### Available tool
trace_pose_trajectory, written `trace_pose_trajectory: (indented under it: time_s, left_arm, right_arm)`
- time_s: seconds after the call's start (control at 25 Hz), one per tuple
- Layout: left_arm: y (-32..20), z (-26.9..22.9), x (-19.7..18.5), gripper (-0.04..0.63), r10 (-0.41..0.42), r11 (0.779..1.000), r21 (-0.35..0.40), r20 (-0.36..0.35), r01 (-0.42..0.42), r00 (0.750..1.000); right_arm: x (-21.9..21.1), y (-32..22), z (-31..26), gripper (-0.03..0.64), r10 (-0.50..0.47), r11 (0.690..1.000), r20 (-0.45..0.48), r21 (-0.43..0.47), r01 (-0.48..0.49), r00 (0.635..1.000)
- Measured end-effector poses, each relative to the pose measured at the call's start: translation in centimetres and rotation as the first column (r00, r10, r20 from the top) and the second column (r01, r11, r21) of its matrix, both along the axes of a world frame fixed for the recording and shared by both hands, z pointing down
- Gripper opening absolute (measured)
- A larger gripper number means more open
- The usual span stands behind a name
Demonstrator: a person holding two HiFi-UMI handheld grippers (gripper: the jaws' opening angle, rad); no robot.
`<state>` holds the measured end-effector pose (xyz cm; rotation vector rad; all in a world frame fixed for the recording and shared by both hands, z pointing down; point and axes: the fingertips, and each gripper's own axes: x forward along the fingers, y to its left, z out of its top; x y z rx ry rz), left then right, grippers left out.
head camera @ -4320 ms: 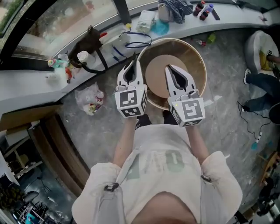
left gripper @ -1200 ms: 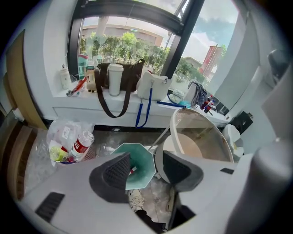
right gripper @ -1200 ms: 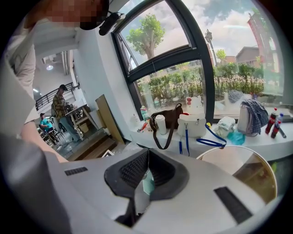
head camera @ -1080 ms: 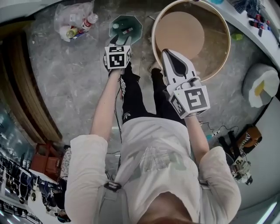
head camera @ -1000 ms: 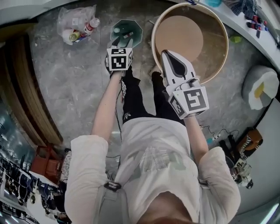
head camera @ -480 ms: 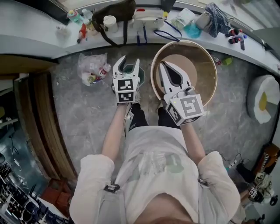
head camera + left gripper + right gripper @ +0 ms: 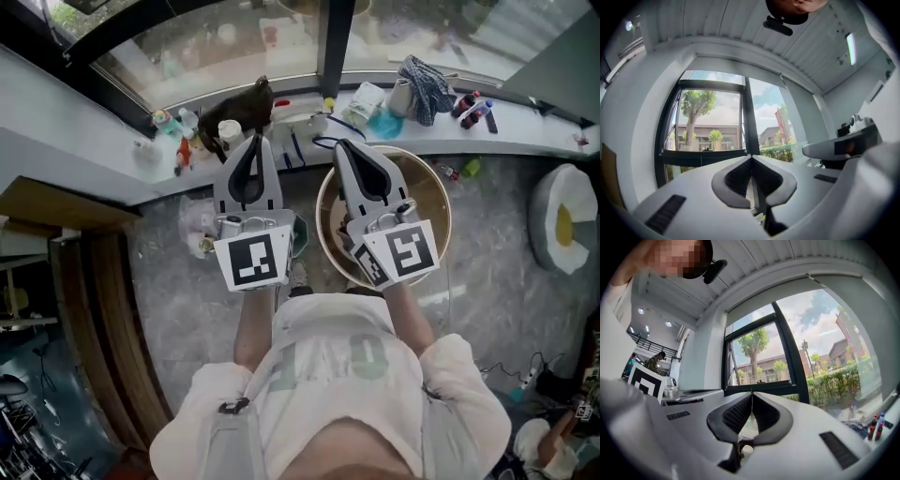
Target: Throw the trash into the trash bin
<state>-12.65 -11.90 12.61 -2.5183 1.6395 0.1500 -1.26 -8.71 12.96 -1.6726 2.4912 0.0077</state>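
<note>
Both tools have come up high since the earlier frame. Back then the left tool [image 7: 251, 142] hung open over the trash bin, and now both point flat toward the window [image 7: 187, 52]. The left tool's jaws have just been closing. They are now pressed together with nothing between them. The right tool [image 7: 349, 148] is also closed and empty.

I think the drop step is over, since the left tool holds no trash. The trash bin [image 7: 298, 234] sits on the floor, and only a green sliver of it shows beside the left tool's marker cube. I cannot see inside it from here.

More trash seems to wait just left of the bin. A plastic bag [image 7: 195, 225] with bottles in it lies on the floor there. The next move would be to lower a tool, open its jaws and pick that up.

A big round tub [image 7: 436, 192] stands close on the bin's right, so there is little room on that side. The raised tools also hide most of the bin.

Farther off, the counter [image 7: 525, 145] holds a black bag [image 7: 239, 111], a blue cloth [image 7: 427, 80] and small bottles. A white and yellow cushion [image 7: 562, 220] lies on the floor at the right.
</note>
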Motion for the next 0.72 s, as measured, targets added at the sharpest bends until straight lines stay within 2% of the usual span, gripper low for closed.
trace_pose_trajectory:
  time_s: [0.16, 0.24, 0.36, 0.52, 0.72]
  left_arm:
    - [2.0, -4.1, 2.2, 0.011, 0.058, 0.997, 0.049, -0.014, -0.058, 0.998]
    - [2.5, -5.0, 3.4, 0.011, 0.094, 0.994, 0.061, -0.025, -0.092, 0.995]
    - [2.8, -5.3, 4.7, 0.011, 0.128, 0.990, 0.065, -0.021, -0.127, 0.992]
    - [2.7, -5.5, 5.0, 0.011, 0.137, 0.989, 0.058, -0.027, -0.135, 0.990]
    - [2.4, -5.3, 4.8, 0.011, 0.133, 0.990, 0.050, -0.026, -0.132, 0.991]
  right_arm:
    - [-0.1, 1.0, -3.7, 0.015, 0.019, 0.993, -0.055, 0.120, -0.012, 0.998]
    - [-0.2, 1.3, -5.1, 0.015, 0.012, 0.988, -0.056, 0.152, -0.003, 0.998]
    - [0.2, 1.6, -6.1, 0.015, -0.006, 0.987, -0.013, 0.162, 0.008, 1.000]
    - [1.6, 1.4, -5.7, 0.014, 0.047, 0.986, -0.062, 0.163, -0.036, 0.997]
    - [2.5, 1.6, -5.1, 0.014, 0.051, 0.990, -0.034, 0.130, -0.047, 0.998]
